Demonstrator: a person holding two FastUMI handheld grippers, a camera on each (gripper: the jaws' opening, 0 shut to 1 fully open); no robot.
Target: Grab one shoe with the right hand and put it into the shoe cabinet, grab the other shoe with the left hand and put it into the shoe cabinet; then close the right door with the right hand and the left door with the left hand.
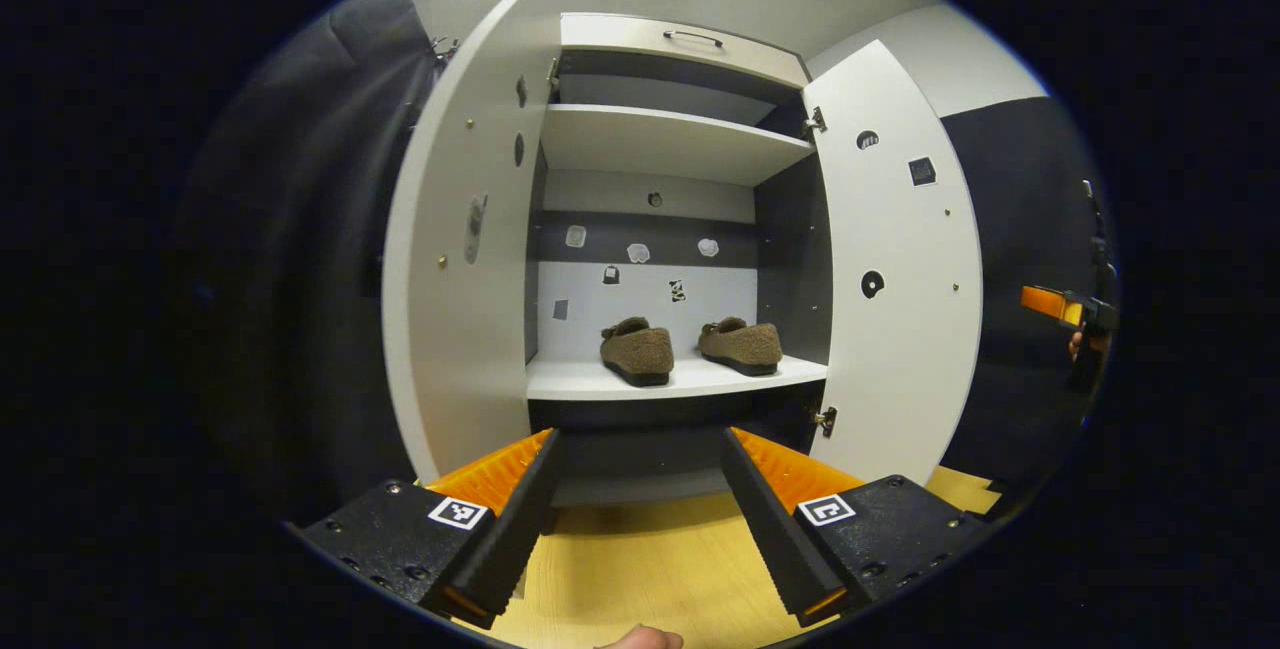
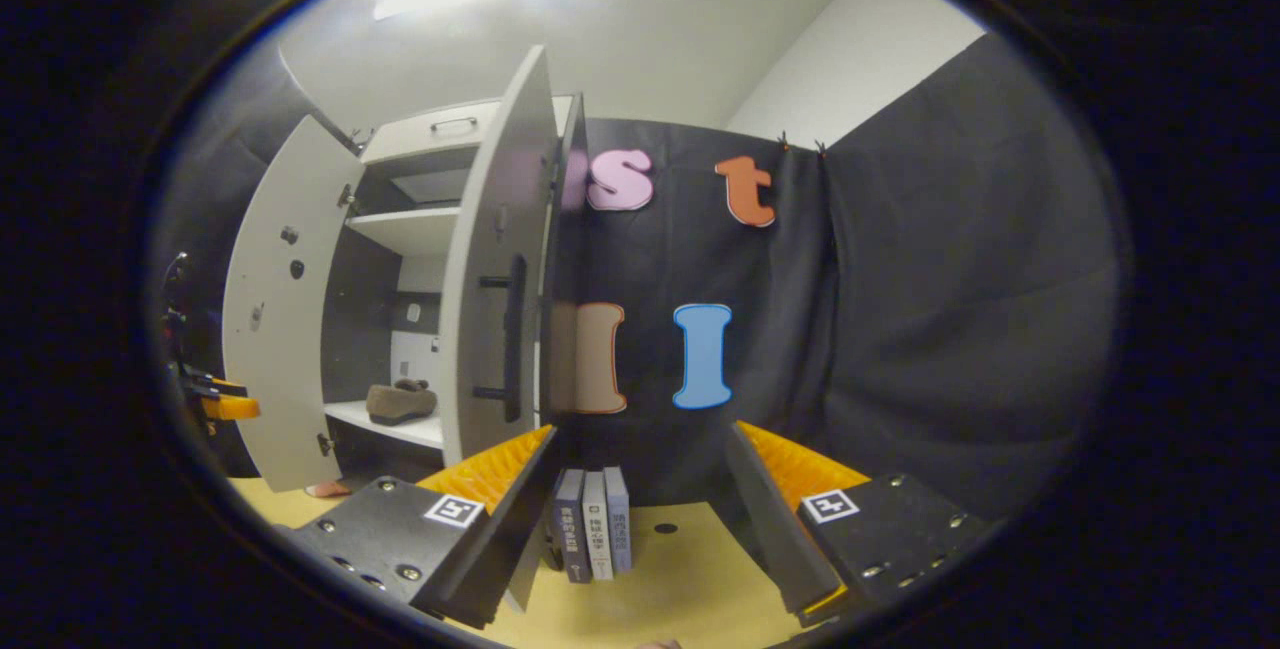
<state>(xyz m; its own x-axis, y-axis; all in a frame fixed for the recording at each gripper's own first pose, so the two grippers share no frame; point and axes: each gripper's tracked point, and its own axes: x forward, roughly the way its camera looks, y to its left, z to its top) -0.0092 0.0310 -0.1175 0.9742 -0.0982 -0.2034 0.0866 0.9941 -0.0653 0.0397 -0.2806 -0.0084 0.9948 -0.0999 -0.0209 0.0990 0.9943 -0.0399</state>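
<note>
Two brown fuzzy shoes, one on the left (image 1: 637,350) and one on the right (image 1: 741,344), stand side by side on the lower shelf (image 1: 580,381) of the white shoe cabinet. Both doors stand wide: the left door (image 1: 455,259) and the right door (image 1: 905,269). My left gripper (image 1: 640,509) is open and empty, a little back from the cabinet front. Far right in the left gripper view is the right gripper (image 1: 1065,307) beyond the right door. In the right gripper view my right gripper (image 2: 640,504) is open and empty beside the right door (image 2: 495,279), whose black handle (image 2: 513,334) faces me; one shoe (image 2: 400,402) shows inside.
An upper shelf (image 1: 660,139) and a top drawer with handle (image 1: 690,37) sit above. Three upright books (image 2: 595,524) stand on the wooden floor (image 2: 680,579) by the right door's foot. Black cloth wall (image 2: 950,329) lies to the right.
</note>
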